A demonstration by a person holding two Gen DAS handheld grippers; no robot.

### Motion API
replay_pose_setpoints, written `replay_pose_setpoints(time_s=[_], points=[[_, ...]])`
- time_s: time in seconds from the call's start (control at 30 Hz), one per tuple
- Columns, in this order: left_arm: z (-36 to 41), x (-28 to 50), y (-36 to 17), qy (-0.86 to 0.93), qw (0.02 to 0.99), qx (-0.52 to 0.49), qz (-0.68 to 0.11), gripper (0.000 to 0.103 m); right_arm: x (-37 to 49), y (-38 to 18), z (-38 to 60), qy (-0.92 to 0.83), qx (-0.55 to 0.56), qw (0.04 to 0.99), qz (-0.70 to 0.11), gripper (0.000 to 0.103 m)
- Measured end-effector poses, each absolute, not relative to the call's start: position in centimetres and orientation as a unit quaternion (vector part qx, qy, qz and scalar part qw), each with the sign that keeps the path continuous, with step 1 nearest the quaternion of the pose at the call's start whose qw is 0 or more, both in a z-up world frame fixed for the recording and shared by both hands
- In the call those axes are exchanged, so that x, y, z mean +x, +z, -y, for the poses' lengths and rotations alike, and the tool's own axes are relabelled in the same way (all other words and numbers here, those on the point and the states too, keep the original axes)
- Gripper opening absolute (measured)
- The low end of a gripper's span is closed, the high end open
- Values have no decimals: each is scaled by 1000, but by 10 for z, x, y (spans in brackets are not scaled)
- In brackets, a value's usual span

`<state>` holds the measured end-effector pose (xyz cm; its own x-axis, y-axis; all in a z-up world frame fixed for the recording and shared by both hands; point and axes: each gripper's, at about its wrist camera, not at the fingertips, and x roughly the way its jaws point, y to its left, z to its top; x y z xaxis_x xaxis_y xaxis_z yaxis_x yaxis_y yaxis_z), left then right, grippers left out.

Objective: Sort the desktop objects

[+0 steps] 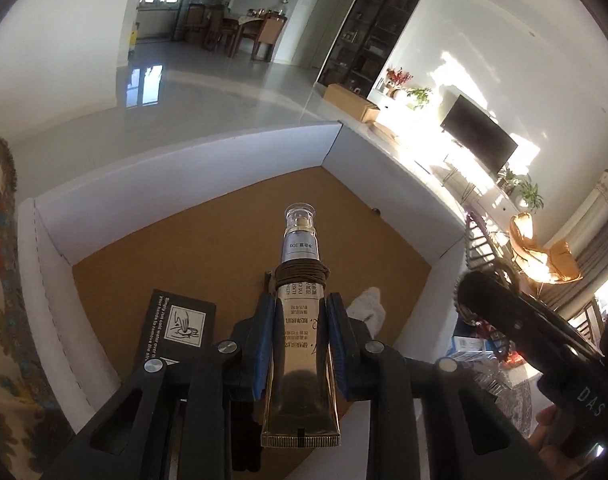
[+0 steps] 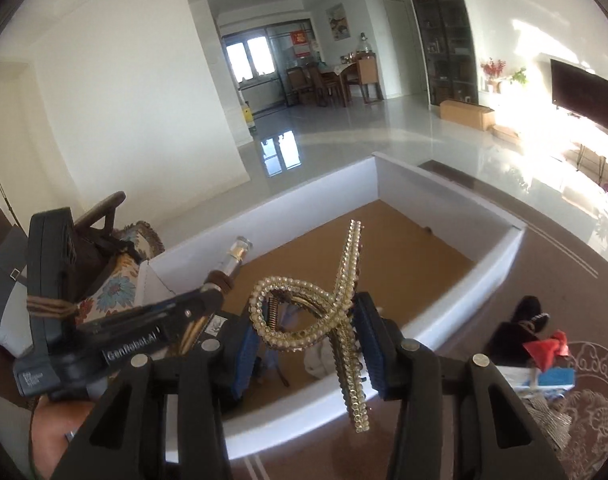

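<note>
Left wrist: left gripper (image 1: pixel 299 344) clamped on gold tube (image 1: pixel 299 344), held above white box (image 1: pixel 183 160); right wrist: right gripper (image 2: pixel 312 344) pinching beaded clip (image 2: pixel 328 312) over same box (image 2: pixel 444 184); risk: thin clip twisting out between pads (image 2: pixel 368 344), or tube knocking clip, grippers being close.
</note>
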<state>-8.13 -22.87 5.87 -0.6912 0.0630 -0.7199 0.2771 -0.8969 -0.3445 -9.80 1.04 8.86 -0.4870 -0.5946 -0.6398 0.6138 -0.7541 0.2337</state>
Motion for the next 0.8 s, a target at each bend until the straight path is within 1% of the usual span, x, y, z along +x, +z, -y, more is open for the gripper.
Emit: replay_pose_setpoints(time_s=[0.1, 0.23, 0.27, 0.3, 0.37, 0.43, 0.47, 0.53, 0.63, 0.7, 0.77, 0.8], points=[[233, -93, 40, -881, 79, 414, -214, 26, -129, 58, 26, -845, 402, 352, -18, 46], [244, -100, 29, -863, 94, 436, -236, 27, -162, 22, 51, -827, 448, 340, -18, 46], [245, -103, 26, -857, 99, 447, -235, 34, -169, 14, 53, -820, 463, 336, -14, 46], [246, -105, 21, -850, 102, 459, -239, 53, -174, 9, 55, -818, 472, 330, -11, 47], [250, -110, 15, -834, 110, 480, -250, 76, -178, 6, 52, -819, 473, 326, 1, 58], [252, -109, 14, -832, 112, 476, -261, 76, -176, 11, 44, -827, 459, 325, 11, 73], [253, -108, 15, -834, 111, 470, -265, 76, -171, 14, 36, -833, 451, 321, 11, 76], [249, -105, 21, -846, 120, 453, -254, 76, -164, 23, 24, -844, 433, 315, 11, 77], [232, -98, 40, -880, 131, 409, -203, 76, -144, 41, -5, -865, 400, 302, 14, 77], [215, -91, 55, -903, 110, 372, -183, 76, -125, 54, -34, -882, 376, 286, 13, 80], [195, -80, 68, -925, 65, 331, -173, 76, -100, 60, -68, -902, 349, 255, 5, 89], [182, -74, 74, -934, 40, 313, -168, 76, -85, 60, -88, -912, 336, 235, -1, 97]])
